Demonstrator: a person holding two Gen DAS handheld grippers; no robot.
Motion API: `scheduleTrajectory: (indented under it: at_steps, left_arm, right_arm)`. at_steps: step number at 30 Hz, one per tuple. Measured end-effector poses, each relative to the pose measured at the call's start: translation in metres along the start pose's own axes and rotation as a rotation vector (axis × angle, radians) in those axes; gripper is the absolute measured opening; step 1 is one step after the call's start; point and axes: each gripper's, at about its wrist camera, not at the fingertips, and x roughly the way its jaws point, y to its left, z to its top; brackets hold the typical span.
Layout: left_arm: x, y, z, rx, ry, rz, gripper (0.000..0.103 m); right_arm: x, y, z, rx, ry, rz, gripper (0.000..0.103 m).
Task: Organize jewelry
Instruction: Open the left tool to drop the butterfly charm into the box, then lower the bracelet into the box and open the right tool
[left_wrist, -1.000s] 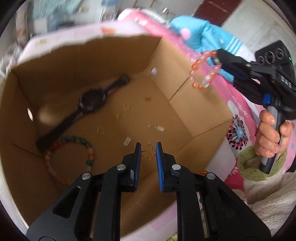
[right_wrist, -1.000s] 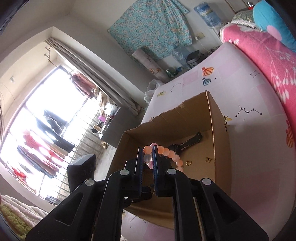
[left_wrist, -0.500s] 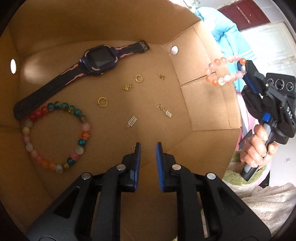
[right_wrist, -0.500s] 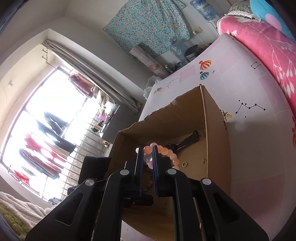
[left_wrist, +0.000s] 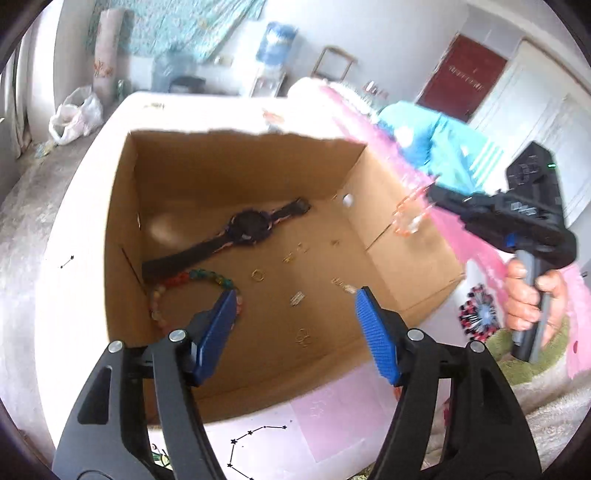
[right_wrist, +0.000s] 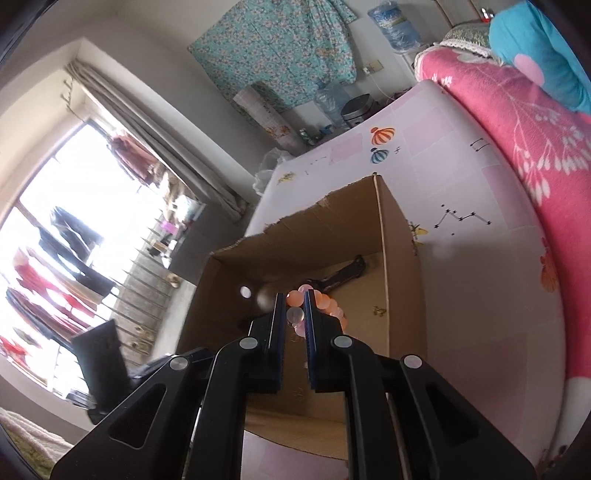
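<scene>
1. While its jaws have just been opening, left gripper (left_wrist: 295, 314) stands wide w/ nothing between the pads, over the cardboard box (left_wrist: 236, 166).
2. Just beyond the tips on the box floor: gold clover charm (left_wrist: 303, 336), multicolour bead bracelet (left_wrist: 192, 291), gold ring (left_wrist: 257, 274).
3. Farther in: dark smartwatch (left_wrist: 251, 225).
4. Off to its right: right gripper (right_wrist: 292, 314), pinched narrow on peach bead bracelet (right_wrist: 321, 304), above the box's right wall.

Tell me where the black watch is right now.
In the left wrist view, the black watch lies diagonally on the cardboard box floor toward its back, just above the multicoloured bead bracelet.
</scene>
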Motion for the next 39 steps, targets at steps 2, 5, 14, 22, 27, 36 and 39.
scheduleTrajectory:
  at_steps: [2, 5, 14, 22, 27, 36, 39]
  left_arm:
    - [-0.006, -0.001, -0.002, 0.015, -0.039, 0.034, 0.069]
    - [-0.018, -0.001, -0.004, 0.041, -0.094, 0.065, 0.070]
    - [-0.048, 0.021, -0.016, 0.000, -0.180, 0.089, 0.071]
    - [-0.051, 0.031, -0.022, -0.034, -0.189, 0.080, 0.071]
    - [-0.053, 0.030, -0.024, -0.030, -0.194, 0.081, 0.071]
    - [-0.052, 0.031, -0.026, -0.025, -0.200, 0.084, 0.071]
    - [-0.051, 0.029, -0.026, -0.015, -0.201, 0.094, 0.071]
  right_arm:
    - [0.004, 0.005, 0.000, -0.037, 0.031, -0.053, 0.010]
    - [0.016, 0.009, -0.002, -0.083, 0.100, -0.116, 0.010]
    - [0.051, 0.017, -0.004, -0.187, 0.266, -0.231, 0.010]
    - [0.079, 0.044, -0.021, -0.255, 0.450, -0.168, 0.010]
    - [0.099, 0.053, -0.038, -0.434, 0.526, -0.369, 0.011]
    - [0.093, 0.049, -0.020, -0.430, 0.487, -0.382, 0.011]
    - [0.093, 0.048, -0.011, -0.394, 0.482, -0.355, 0.011]
